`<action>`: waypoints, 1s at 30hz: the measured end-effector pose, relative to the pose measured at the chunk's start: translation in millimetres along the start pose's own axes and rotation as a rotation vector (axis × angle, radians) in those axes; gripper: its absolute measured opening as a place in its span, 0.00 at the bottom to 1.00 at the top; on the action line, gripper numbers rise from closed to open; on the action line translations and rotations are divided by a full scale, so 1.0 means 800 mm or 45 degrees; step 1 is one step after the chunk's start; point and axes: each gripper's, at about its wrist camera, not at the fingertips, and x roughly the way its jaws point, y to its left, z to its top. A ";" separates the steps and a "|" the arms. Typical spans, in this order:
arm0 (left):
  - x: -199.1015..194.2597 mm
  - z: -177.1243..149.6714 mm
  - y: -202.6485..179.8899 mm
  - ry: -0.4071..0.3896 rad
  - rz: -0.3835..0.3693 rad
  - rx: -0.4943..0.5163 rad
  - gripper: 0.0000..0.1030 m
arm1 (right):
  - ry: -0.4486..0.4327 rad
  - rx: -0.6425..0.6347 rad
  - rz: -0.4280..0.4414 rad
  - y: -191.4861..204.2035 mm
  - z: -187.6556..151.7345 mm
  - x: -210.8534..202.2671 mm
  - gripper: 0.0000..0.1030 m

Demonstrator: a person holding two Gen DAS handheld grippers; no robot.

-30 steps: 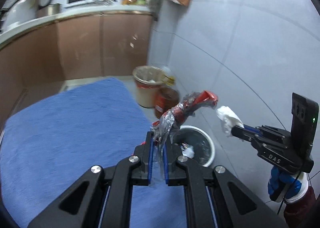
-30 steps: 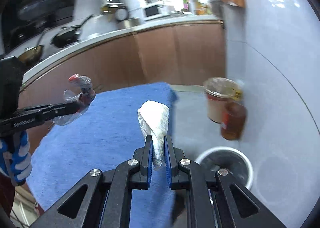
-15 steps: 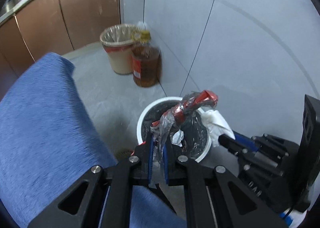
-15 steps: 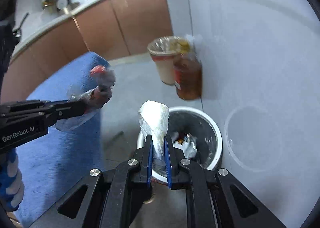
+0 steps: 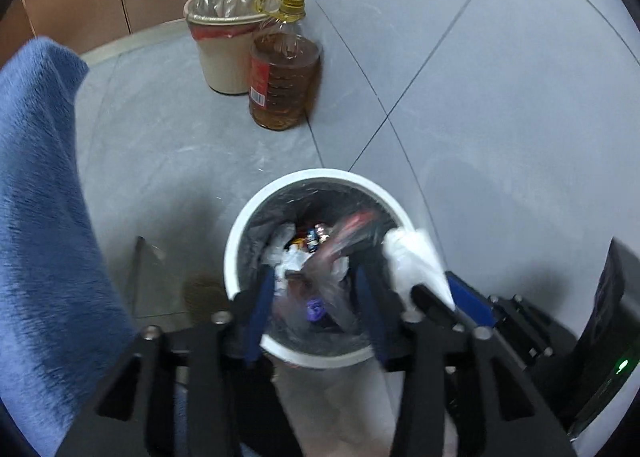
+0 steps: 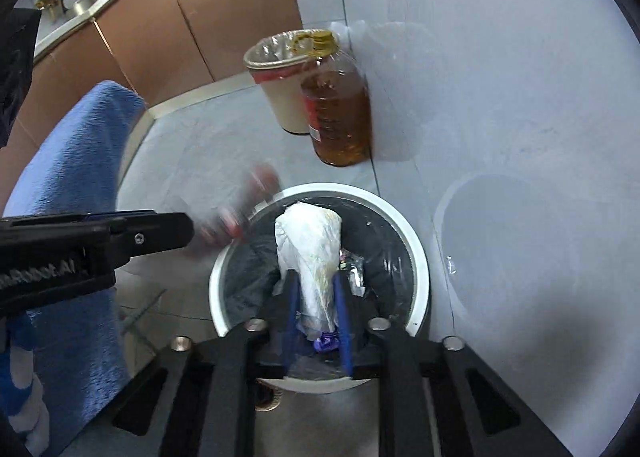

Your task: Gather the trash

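A white-rimmed bin point(image 5: 240, 241) with a dark liner and several scraps inside sits on the floor below both grippers. My left gripper point(image 5: 312, 297) hangs over it with its jaws opening. A blurred red and clear plastic wrapper point(image 5: 340, 241) lies loose between them. In the right wrist view that gripper point(image 6: 176, 229) reaches in from the left, the wrapper point(image 6: 240, 213) a blur at its tip. My right gripper point(image 6: 318, 297) is above the bin point(image 6: 416, 257) too, jaws opening. A crumpled white paper wad point(image 6: 310, 249) stands between its pads with small gaps either side.
A beige bin with a clear liner point(image 5: 224, 53) and a large oil bottle point(image 5: 284, 81) stand against the tiled wall behind. A blue towel-covered surface point(image 5: 40, 217) borders the left. Brown cabinets run along the back. A gloved hand point(image 6: 20, 389) holds the left gripper.
Both grippers dropped and tilted down from over the blue surface to above the white bin. Their jaws, earlier shut on the wrapper and the paper wad, have parted.
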 end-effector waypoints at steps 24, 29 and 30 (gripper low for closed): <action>-0.243 -0.115 0.052 -0.569 0.305 0.005 0.60 | -0.291 -0.108 0.045 0.083 -0.006 -0.153 0.72; -0.295 -0.162 0.083 -0.661 0.397 -0.030 0.62 | -0.363 -0.219 0.073 0.138 -0.015 -0.190 0.80; -0.305 -0.170 0.089 -0.680 0.412 -0.042 0.62 | -0.376 -0.241 0.077 0.149 -0.015 -0.197 0.81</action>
